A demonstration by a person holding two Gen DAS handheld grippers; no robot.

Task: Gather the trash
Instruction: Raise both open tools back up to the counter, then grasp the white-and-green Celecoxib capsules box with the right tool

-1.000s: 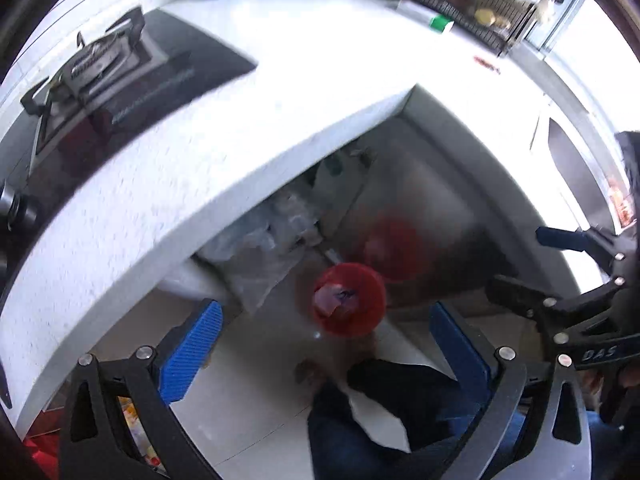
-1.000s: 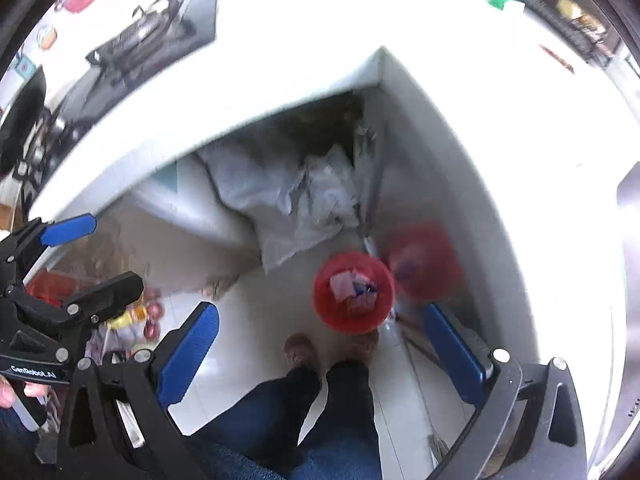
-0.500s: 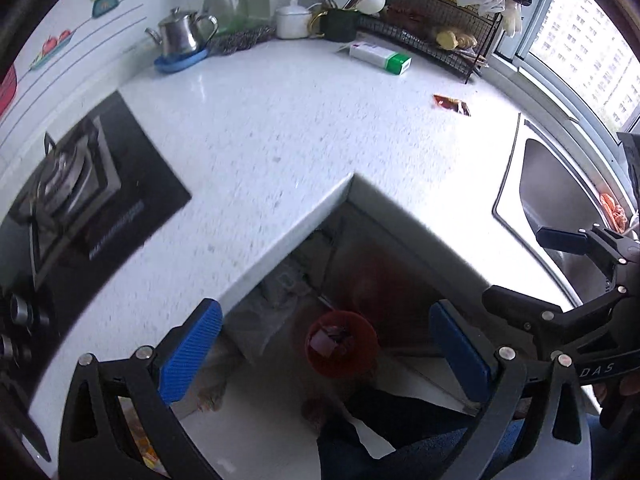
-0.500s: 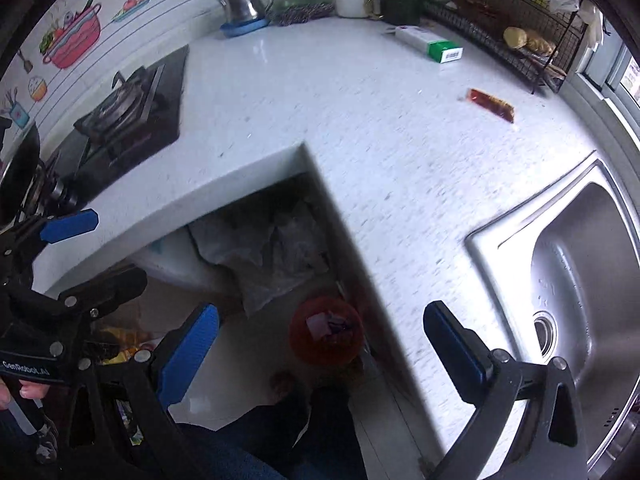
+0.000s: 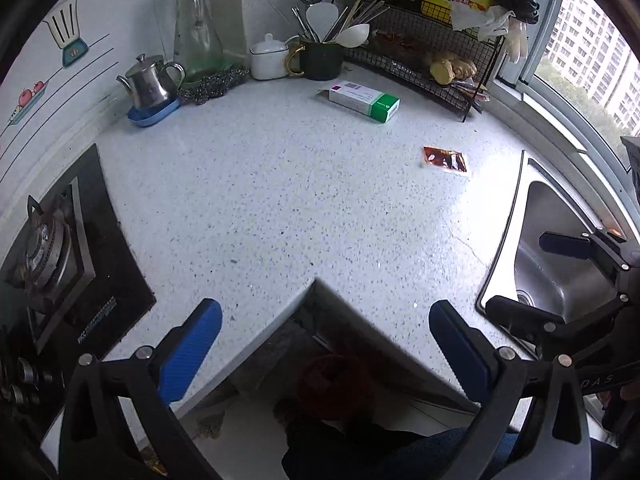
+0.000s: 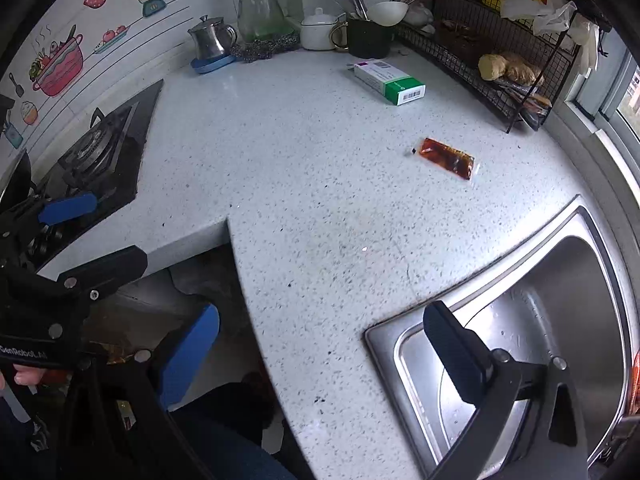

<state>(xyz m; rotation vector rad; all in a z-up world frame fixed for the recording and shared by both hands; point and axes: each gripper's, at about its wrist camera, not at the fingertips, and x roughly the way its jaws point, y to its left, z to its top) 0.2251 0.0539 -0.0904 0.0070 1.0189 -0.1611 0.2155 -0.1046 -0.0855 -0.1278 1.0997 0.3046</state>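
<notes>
A red-brown sauce packet (image 5: 445,159) lies flat on the speckled white counter (image 5: 280,200), also seen in the right wrist view (image 6: 447,159). A white and green box (image 5: 364,100) lies further back, also in the right wrist view (image 6: 389,81). A red bin (image 5: 334,384) stands on the floor under the counter corner, dim and blurred. My left gripper (image 5: 324,344) is open and empty above the counter's inner corner. My right gripper (image 6: 320,350) is open and empty near the counter's front edge, beside the sink (image 6: 540,320).
A gas hob (image 5: 52,248) sits at the left. A steel teapot (image 5: 152,82), glass carafe (image 5: 196,32), white pot, utensil cup (image 5: 320,60) and wire rack (image 5: 432,48) line the back. The steel sink (image 5: 560,248) is at the right. My legs show below.
Both grippers have risen and tilted up from looking at the red bin on the floor to looking across the countertop. Both stay open and empty.
</notes>
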